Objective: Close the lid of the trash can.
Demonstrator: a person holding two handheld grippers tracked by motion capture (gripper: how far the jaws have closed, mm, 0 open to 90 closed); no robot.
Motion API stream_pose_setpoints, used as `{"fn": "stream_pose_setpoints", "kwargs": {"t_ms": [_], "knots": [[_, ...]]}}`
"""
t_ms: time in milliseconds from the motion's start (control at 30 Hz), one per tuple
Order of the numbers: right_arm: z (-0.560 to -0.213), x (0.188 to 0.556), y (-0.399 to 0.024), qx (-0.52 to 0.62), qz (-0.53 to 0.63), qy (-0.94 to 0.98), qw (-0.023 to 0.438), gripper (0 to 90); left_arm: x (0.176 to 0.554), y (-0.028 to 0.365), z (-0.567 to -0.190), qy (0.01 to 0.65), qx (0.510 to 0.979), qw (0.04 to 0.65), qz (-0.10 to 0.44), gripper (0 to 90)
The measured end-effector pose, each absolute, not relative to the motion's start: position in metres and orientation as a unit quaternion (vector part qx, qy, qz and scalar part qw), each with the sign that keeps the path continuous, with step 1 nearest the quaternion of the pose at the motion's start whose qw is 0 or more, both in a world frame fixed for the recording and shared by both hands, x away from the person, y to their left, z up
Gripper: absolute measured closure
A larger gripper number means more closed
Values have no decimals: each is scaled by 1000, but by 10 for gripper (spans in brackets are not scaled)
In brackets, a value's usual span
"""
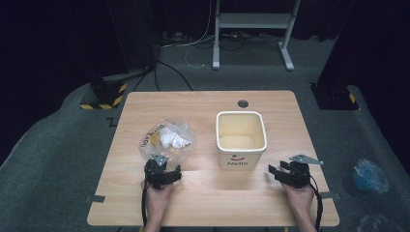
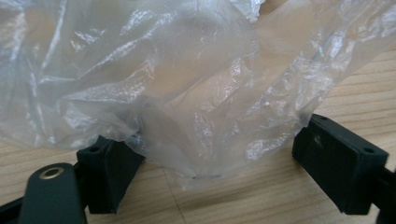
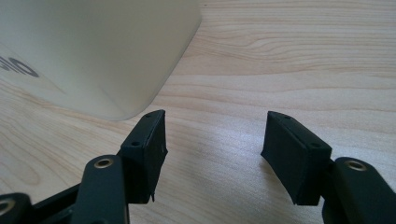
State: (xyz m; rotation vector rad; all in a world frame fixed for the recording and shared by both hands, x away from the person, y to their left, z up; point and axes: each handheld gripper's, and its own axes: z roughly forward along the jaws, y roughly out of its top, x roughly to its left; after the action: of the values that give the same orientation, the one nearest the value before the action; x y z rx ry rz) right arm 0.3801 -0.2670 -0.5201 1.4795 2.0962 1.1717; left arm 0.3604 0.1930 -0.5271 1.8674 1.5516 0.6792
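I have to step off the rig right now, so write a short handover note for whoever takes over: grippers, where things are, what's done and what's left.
Left gripper: open, jaws either side of the near edge of the clear plastic bag; not clamped yet.
Right gripper: open, holding nothing, over bare table beside the cream bin's near right corner.
Bag lies left of the bin with crumpled white paper inside it; the bin looks empty.
Done: left gripper lined up on the bag.
Left: probably close on the bag, lift it, and drop it in the bin.

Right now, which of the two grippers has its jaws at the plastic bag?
The left gripper: its open jaws straddle the near edge of the clear plastic bag. The right gripper sits open beside the cream bin, holding nothing.
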Motion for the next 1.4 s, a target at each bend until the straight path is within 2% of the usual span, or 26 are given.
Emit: {"fn": "stream_pose_setpoints", "kwargs": {"t_ms": [1100,1200,1400], "knots": [[-523,380,-250,498,364,760,208,378,360,193,-527,587,705,305,257,170],[-523,379,-244,482,343,773,229,360,360,193,-527,587,705,305,256,170],[-524,381,-245,492,341,768,227,302,360,193,-527,587,703,307,256,170]]}}
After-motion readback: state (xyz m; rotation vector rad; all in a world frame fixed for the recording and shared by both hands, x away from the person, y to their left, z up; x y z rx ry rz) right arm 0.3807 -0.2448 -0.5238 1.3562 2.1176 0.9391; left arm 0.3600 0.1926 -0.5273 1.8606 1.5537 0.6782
